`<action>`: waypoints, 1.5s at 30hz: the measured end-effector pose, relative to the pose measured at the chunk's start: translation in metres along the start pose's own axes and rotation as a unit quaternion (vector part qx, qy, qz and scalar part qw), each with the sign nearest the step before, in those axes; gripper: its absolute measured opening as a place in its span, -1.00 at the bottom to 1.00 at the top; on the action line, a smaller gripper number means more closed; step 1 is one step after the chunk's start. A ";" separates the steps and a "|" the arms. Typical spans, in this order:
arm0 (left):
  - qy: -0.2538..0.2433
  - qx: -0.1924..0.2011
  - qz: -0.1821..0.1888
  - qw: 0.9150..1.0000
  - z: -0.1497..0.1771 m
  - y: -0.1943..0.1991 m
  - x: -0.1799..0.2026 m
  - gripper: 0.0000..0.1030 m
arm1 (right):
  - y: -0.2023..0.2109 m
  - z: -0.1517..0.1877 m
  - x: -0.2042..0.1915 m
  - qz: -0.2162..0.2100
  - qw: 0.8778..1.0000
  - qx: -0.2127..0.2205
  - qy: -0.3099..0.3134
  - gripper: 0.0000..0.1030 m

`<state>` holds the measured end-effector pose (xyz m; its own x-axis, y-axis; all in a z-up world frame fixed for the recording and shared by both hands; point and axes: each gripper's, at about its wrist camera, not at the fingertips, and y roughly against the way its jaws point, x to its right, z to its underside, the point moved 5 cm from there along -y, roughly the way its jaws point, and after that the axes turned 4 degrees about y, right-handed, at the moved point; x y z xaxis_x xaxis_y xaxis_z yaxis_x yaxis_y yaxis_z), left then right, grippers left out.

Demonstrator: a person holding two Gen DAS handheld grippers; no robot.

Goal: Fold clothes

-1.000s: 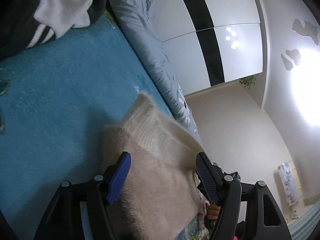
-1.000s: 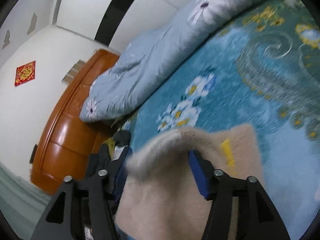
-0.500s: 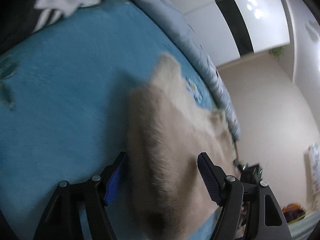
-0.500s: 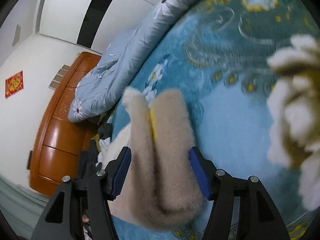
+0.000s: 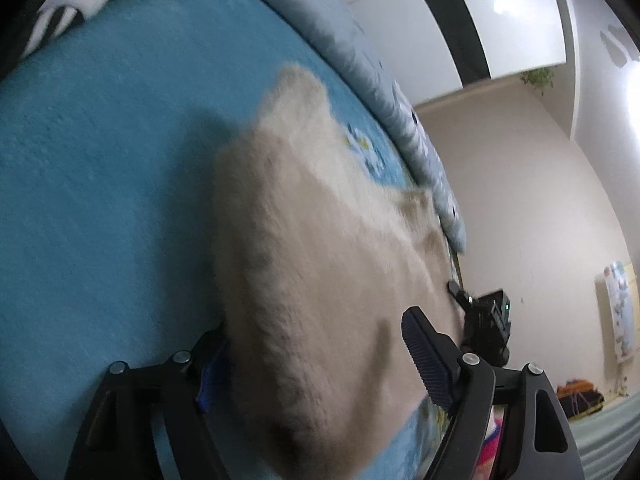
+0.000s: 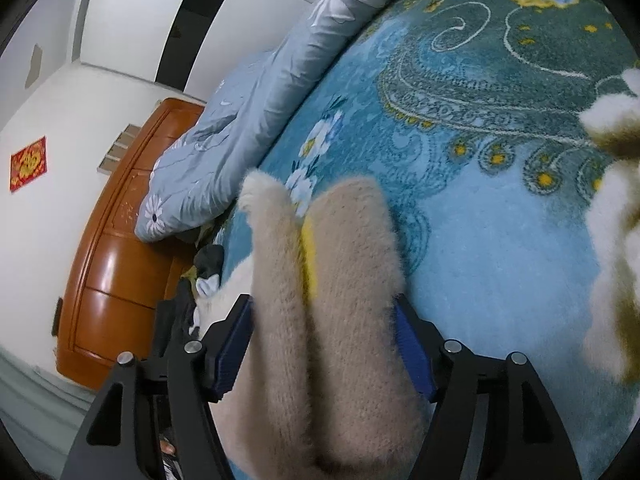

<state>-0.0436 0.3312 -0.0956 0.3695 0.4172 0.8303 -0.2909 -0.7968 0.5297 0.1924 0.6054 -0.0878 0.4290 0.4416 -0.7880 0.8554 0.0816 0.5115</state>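
The left gripper (image 5: 320,364) is standing over the blue blanket (image 5: 100,168) with its fingers wide apart, and the fluffy beige sweater (image 5: 320,264) is lying between them on the blanket, stretching toward the grey-blue duvet (image 5: 352,52). The right gripper (image 6: 324,344) is also keeping its fingers wide, with a folded part of the sweater (image 6: 340,320) lying between the blue pads (image 6: 412,348). I cannot tell if the pads are pressing it.
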 end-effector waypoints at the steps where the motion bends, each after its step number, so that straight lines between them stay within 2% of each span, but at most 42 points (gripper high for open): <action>1: -0.002 -0.007 -0.002 1.000 0.002 -0.001 0.001 0.57 | 0.001 0.002 0.000 -0.001 1.000 0.000 0.001 0.37; 6: 0.008 -0.018 0.002 1.000 0.004 -0.004 0.002 0.58 | 0.011 0.015 0.001 -0.028 1.000 0.002 -0.009 0.37; 9: 0.023 -0.010 0.038 0.999 -0.001 -0.001 0.000 0.62 | 0.007 0.013 0.000 -0.031 1.000 0.003 -0.005 0.37; 19: 0.043 0.014 0.111 0.993 -0.013 0.001 0.001 0.63 | -0.019 -0.012 -0.007 -0.030 1.000 0.001 0.009 0.42; 22: 0.035 0.022 0.094 0.995 -0.010 0.004 0.001 0.51 | -0.018 -0.011 -0.013 -0.022 1.000 0.000 0.020 0.39; 24: 0.030 0.029 0.072 0.997 -0.008 0.005 0.000 0.37 | -0.015 -0.008 -0.016 -0.023 0.999 0.001 0.024 0.27; 26: 0.025 0.036 0.053 0.998 -0.006 0.004 -0.002 0.17 | -0.011 -0.006 -0.017 -0.023 0.999 0.001 0.022 -0.04; 28: 0.020 0.043 0.035 0.998 -0.005 0.003 -0.003 0.06 | -0.008 -0.003 -0.019 -0.029 0.999 -0.004 0.022 -0.16; 33: 0.004 0.056 0.011 0.998 0.001 0.000 0.003 -0.06 | 0.000 0.007 -0.029 -0.022 0.999 -0.012 0.036 -0.25; 36: 0.002 0.052 0.013 0.999 0.014 0.004 0.010 -0.08 | 0.015 0.018 -0.035 -0.033 0.999 -0.016 0.039 -0.29; 45: -0.020 0.022 0.028 0.999 0.091 0.013 0.038 -0.09 | 0.065 0.060 -0.035 -0.046 0.998 -0.013 0.039 -0.30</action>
<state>0.0466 0.2968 -0.0724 0.3879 0.3538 0.8511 -0.2739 -0.8374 0.4730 0.2500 0.5414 -0.0476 0.3247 0.4988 -0.8036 0.8817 0.1478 0.4480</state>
